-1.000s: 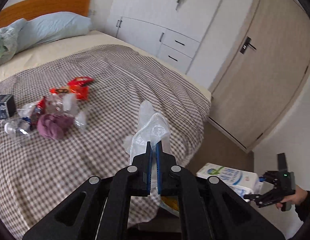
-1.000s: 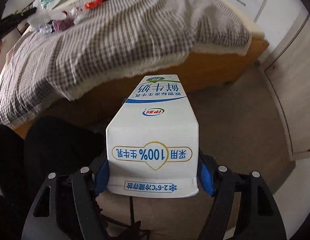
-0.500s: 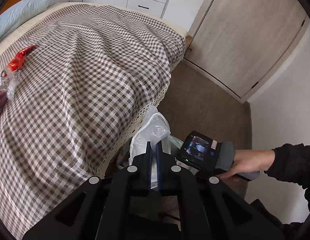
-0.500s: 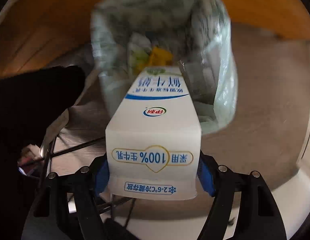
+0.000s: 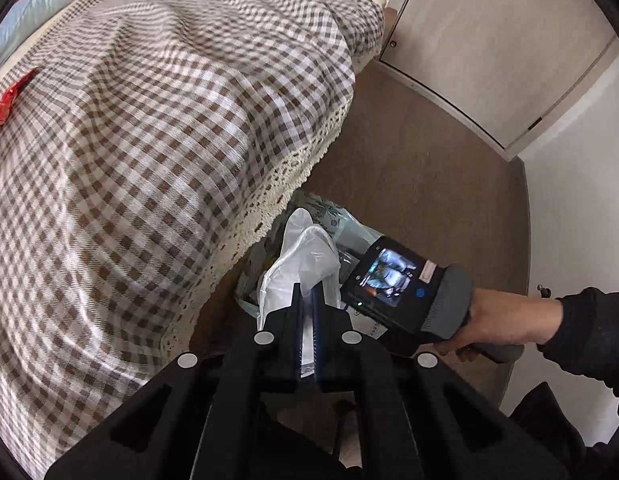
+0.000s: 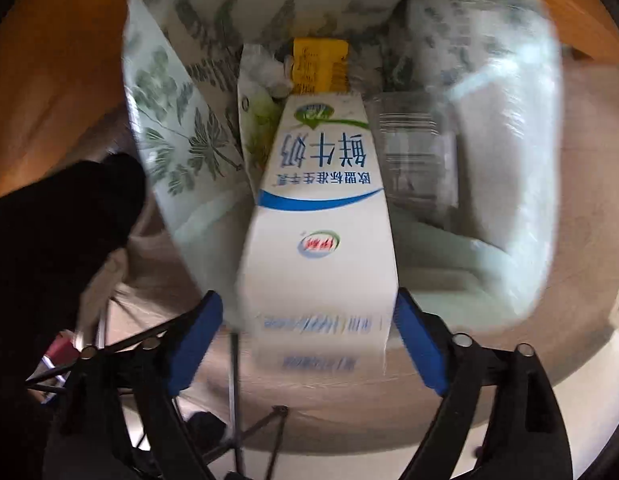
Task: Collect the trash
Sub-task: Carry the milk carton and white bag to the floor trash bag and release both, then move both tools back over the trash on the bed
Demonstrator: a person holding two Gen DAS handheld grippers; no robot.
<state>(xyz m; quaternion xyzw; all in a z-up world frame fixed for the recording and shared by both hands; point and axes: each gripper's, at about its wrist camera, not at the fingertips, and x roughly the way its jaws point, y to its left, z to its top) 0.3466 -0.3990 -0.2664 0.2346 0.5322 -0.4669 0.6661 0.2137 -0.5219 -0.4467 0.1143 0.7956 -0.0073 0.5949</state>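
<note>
Left wrist view: left gripper (image 5: 305,292) at bottom centre, black fingers nearly together, pinching a crumpled clear plastic bag (image 5: 305,254) that sticks up past the tips. Beyond it, a checked brown-and-white bedspread (image 5: 157,128) with a cream lace edge, draped over the bed and hanging toward a brown floor (image 5: 421,176). Far left on the bedspread, a red wrapper (image 5: 7,104). Just right of the plastic bag, the back of the right gripper unit (image 5: 405,290) with a small lit screen, held by a hand (image 5: 497,324) in a black sleeve. Below and behind both, a patterned trash bag (image 5: 329,216) partly hidden beside the bed. Pale wood door (image 5: 489,40) in the background.

Right wrist view: right gripper (image 6: 309,332) with blue pads spread wide, standing clear of a white milk carton (image 6: 321,220) on both sides; no contact visible, lower carton edge blurred. Carton pointing top-first into the open mouth of the trash bag (image 6: 169,128), translucent with a green leaf print. Inside the bag, ahead of the carton, a yellow box (image 6: 319,66) and a clear plastic container (image 6: 415,156) just to the right. Orange-brown bed frame (image 6: 57,60) behind.
</note>
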